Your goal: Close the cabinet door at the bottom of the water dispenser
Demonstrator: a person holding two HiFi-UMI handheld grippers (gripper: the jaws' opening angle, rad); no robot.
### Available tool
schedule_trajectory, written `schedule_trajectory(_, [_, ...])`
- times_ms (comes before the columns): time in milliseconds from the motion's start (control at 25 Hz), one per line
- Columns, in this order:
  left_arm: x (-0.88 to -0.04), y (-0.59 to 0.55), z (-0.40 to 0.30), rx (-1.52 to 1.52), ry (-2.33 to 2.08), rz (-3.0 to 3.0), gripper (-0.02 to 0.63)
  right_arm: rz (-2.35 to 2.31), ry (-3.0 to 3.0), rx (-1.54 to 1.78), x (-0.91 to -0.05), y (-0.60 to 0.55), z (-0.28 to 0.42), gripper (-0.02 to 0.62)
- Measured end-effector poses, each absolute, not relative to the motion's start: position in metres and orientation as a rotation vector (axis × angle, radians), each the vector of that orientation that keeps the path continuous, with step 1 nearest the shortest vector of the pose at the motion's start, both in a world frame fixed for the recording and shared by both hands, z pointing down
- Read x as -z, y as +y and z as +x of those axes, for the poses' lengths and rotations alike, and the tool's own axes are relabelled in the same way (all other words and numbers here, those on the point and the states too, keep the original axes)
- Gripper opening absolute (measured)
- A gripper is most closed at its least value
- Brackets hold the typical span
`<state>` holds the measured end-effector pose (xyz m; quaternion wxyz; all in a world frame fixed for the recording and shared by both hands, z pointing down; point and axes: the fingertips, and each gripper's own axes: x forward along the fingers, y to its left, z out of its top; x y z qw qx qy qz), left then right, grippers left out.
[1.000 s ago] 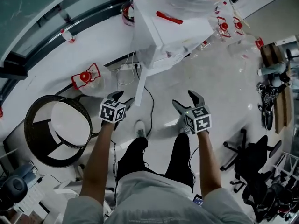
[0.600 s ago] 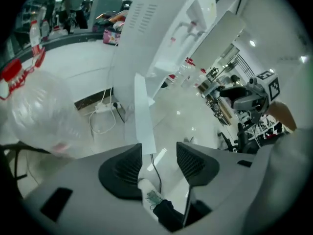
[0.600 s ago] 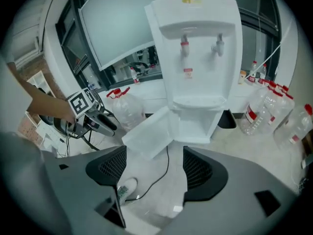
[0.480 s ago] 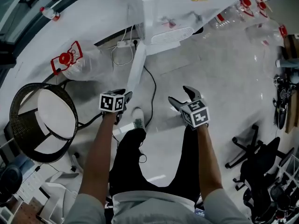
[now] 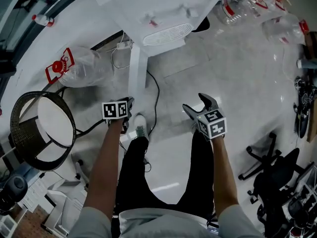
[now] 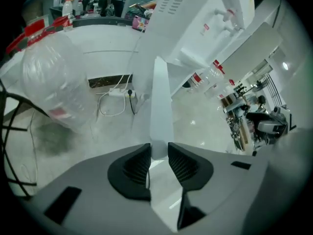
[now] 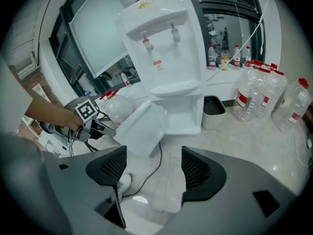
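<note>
The white water dispenser (image 5: 163, 14) stands at the top of the head view. Its bottom cabinet door (image 5: 134, 73) is swung open toward me, edge-on. My left gripper (image 5: 130, 102) is at the door's free edge. In the left gripper view the door (image 6: 160, 106) runs straight up from between the jaws, and the left gripper (image 6: 159, 153) is closing with both pads against that edge. My right gripper (image 5: 198, 105) hangs open over the floor to the right, nothing between its jaws. The right gripper view shows the dispenser (image 7: 166, 48), the open door (image 7: 142, 131) and the open right gripper (image 7: 154, 168).
A round wire basket (image 5: 29, 133) stands at the left, with a big clear water bottle (image 5: 79, 68) beside the door. More bottles (image 5: 242, 6) lie at the top right. A black cord (image 5: 156, 93) crosses the floor by my shoe (image 5: 138, 125). An office chair (image 5: 277, 172) is at the right.
Both grippers have sunk toward the floor. The left one has reached the door's free edge and its jaws have narrowed onto it. The right one stays open.
</note>
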<state>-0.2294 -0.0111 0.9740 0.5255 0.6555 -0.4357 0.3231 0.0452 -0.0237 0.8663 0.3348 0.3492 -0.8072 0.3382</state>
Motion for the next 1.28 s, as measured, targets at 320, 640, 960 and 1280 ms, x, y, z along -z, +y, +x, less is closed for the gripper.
schedule_trajectory(320, [-0.972, -0.013, -0.132, -0.485, -1.147, 1.440, 0.126, 1.014, -2.121, -0.920, -0.864, -0.052, 0.107, 0.362])
schedule_trajectory(640, [-0.972, -0.059, -0.038, -0.351, -1.193, 1.410, 0.147, 1.064, -2.159, -0.990, -0.864, -0.080, 0.151, 0.362])
schedule_trajectory(960, [-0.971, -0.115, 0.028, -0.102, -1.230, 1.309, 0.156, 1.080, -2.187, -0.992, -0.866, -0.109, 0.209, 0.362])
schedule_trajectory(1280, [-0.971, -0.188, 0.070, -0.010, -1.265, 1.336, 0.163, 1.076, -2.218, -0.957, -0.867, -0.154, 0.240, 0.362])
